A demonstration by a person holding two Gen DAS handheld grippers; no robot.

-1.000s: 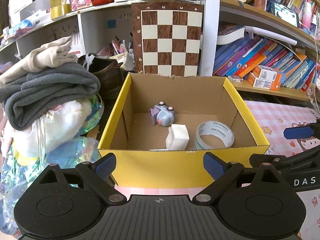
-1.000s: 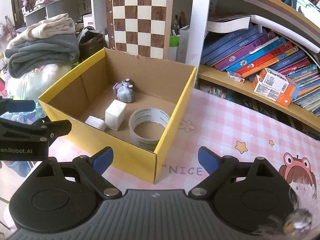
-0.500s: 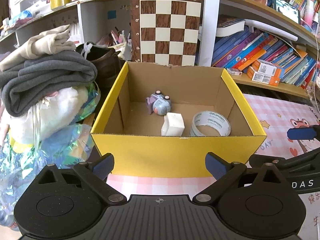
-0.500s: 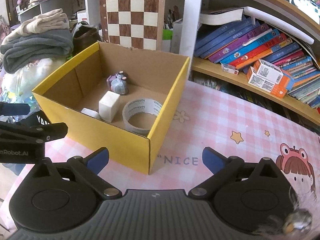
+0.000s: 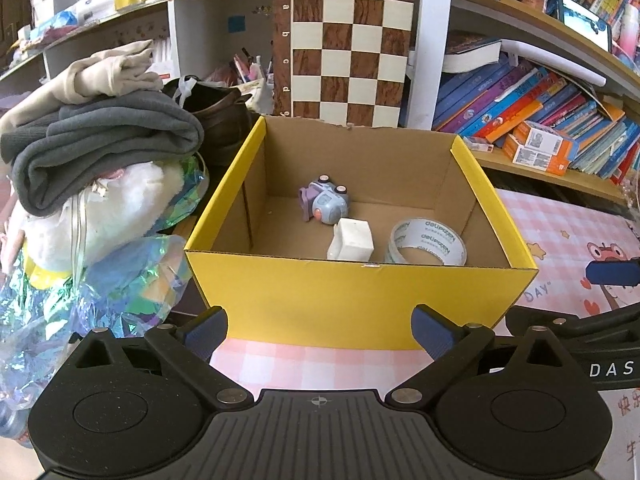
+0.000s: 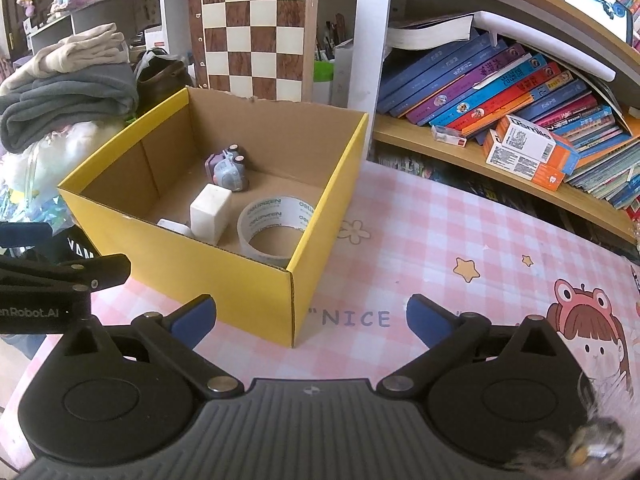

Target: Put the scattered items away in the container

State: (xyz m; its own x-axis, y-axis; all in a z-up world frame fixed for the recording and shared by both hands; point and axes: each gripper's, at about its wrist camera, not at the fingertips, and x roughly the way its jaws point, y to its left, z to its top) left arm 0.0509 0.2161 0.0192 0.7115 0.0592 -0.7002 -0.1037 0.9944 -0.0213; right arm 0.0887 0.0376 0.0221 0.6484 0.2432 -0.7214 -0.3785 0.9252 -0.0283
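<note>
We hold our left tongs [image 5: 319, 326] and right tongs [image 6: 311, 318] level and apart, empty, just before the yellow cardboard box [image 5: 360, 300], which holds the tape roll [image 5: 425, 242], white block [image 5: 352, 240] and toy [image 5: 324, 204] on the pink tabletop [image 6: 440, 248].

Left gripper [image 5: 320, 326] and right gripper [image 6: 311, 318] side by side, fingers spread wide, empty.
</note>
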